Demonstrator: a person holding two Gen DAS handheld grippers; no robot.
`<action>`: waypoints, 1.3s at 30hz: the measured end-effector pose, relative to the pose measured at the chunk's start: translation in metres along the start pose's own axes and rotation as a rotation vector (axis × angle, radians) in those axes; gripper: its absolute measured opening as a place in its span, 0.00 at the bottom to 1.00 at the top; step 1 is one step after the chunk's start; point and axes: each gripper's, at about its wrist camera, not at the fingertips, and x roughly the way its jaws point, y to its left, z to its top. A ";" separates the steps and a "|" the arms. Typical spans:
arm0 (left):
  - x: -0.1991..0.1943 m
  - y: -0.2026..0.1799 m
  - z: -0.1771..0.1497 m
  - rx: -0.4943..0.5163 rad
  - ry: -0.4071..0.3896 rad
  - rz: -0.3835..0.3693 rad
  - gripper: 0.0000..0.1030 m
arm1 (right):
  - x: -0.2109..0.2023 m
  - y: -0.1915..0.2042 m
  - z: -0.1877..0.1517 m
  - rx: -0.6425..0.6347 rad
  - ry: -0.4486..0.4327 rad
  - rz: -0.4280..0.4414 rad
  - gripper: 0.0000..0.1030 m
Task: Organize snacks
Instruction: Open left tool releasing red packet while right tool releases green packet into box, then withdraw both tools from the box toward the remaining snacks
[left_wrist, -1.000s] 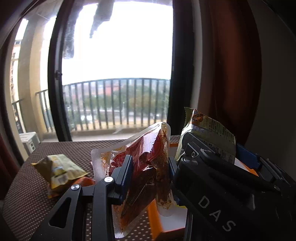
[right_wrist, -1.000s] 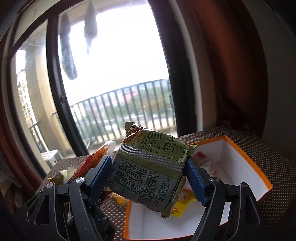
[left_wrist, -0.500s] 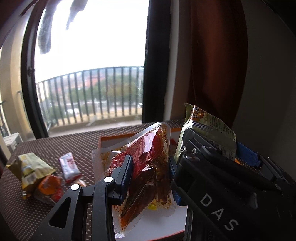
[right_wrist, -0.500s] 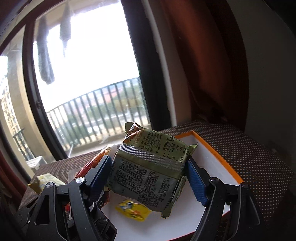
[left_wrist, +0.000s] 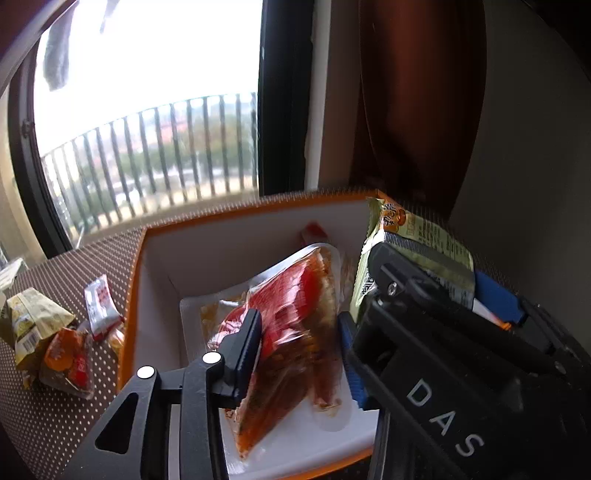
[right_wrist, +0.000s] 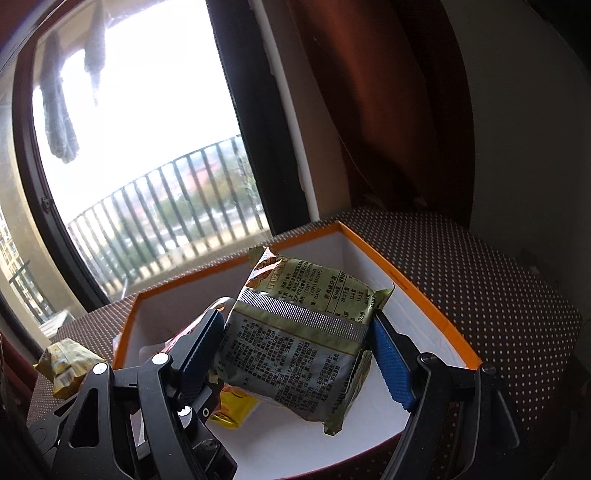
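The left gripper hangs over the box, and its fingers are opening with the red pouch between them; the pouch looks blurred and slack, so the pads seem to be letting go rather than pressing, which suits dropping it onto the white floor below. Just to the right of those fingers, almost touching them, the right gripper clamps the green packet across its width, one pad on each short edge, so the packet sits tilted with its seam facing the camera. That wide hold keeps the puffy bag from slipping while it hangs above the box interior. Under the right fingers a yellow sachet already lies on the box floor, and a small red item rests near the far wall beyond the left fingers. Both packs seem to be carried side by side so two snacks go in on one trip. Out to the left of the left fingers, on the dotted bench, several loose snacks wait in a small heap, well apart from the box, so the sorting is only partly done.
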 end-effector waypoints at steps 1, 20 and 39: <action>0.002 -0.002 0.000 0.004 0.016 0.008 0.49 | 0.002 -0.002 -0.001 0.000 0.005 -0.006 0.77; 0.004 0.021 0.001 0.038 0.048 0.101 0.84 | 0.020 0.008 -0.005 0.008 0.088 0.092 0.72; -0.052 0.040 -0.014 0.020 -0.045 0.054 0.88 | -0.032 0.041 -0.016 -0.046 0.048 0.042 0.91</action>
